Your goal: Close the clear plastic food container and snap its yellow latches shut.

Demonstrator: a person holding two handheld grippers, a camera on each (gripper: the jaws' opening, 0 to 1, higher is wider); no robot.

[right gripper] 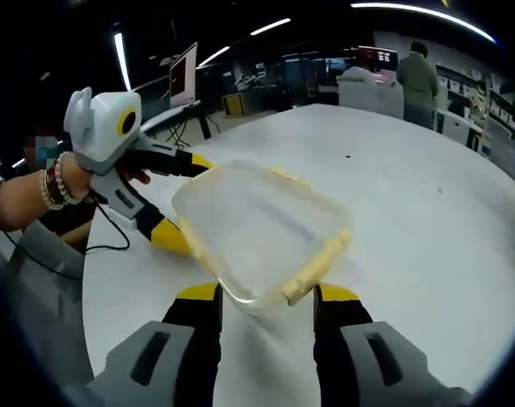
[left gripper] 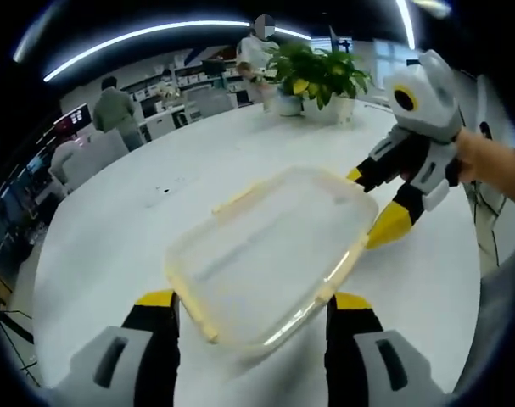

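Two claws bracket the container (left gripper: 270,259) from opposite corners. Left claw (left gripper: 253,315): jaws spread wide, the near corner of the container between the tips; contact not clear. Right claw (right gripper: 265,307): jaws likewise apart, straddling the far corner, also seen in the left gripper view (left gripper: 384,199). Container lies just ahead of each claw on the white bench (left gripper: 113,229), lid seemingly on, long axis running roughly claw to claw. Yellow latches (right gripper: 312,263) line the edges; judged not yet snapped.
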